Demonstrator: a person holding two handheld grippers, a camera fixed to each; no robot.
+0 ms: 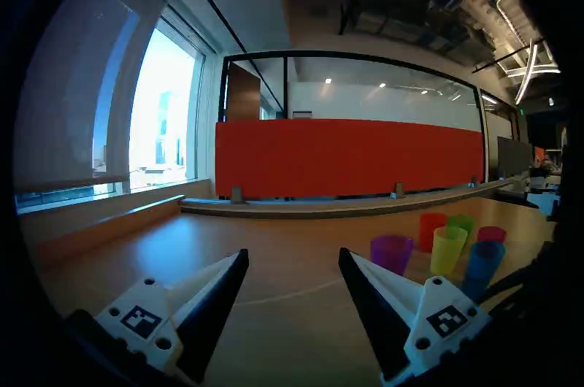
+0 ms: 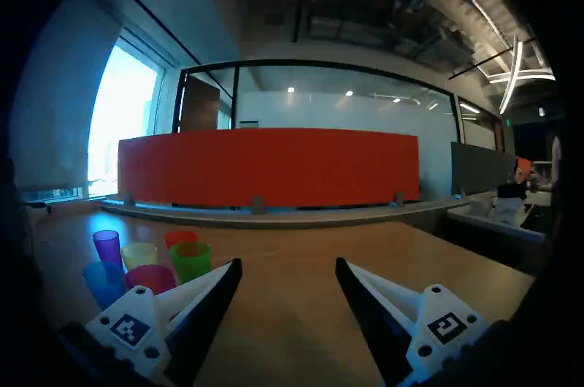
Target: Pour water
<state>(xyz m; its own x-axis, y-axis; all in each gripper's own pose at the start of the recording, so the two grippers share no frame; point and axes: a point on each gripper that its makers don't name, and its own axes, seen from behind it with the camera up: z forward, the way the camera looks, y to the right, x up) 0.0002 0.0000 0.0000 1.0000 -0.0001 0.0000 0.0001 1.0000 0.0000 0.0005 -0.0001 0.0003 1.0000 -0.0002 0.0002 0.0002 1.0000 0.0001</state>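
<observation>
Plastic cups (image 1: pixel 447 250) in six colours cluster on the wooden table (image 1: pixel 219 234), right of the left gripper (image 1: pixel 292 252) and left of the right gripper (image 2: pixel 287 263). We judge it best to take an outer one, the purple cup (image 1: pixel 392 252), squarely at mid-wall without nudging its neighbours. All stand upright, mouths up, long axes vertical. Both grippers are spread and empty.

Blown-out window (image 1: pixel 164 117), dim warped edges
</observation>
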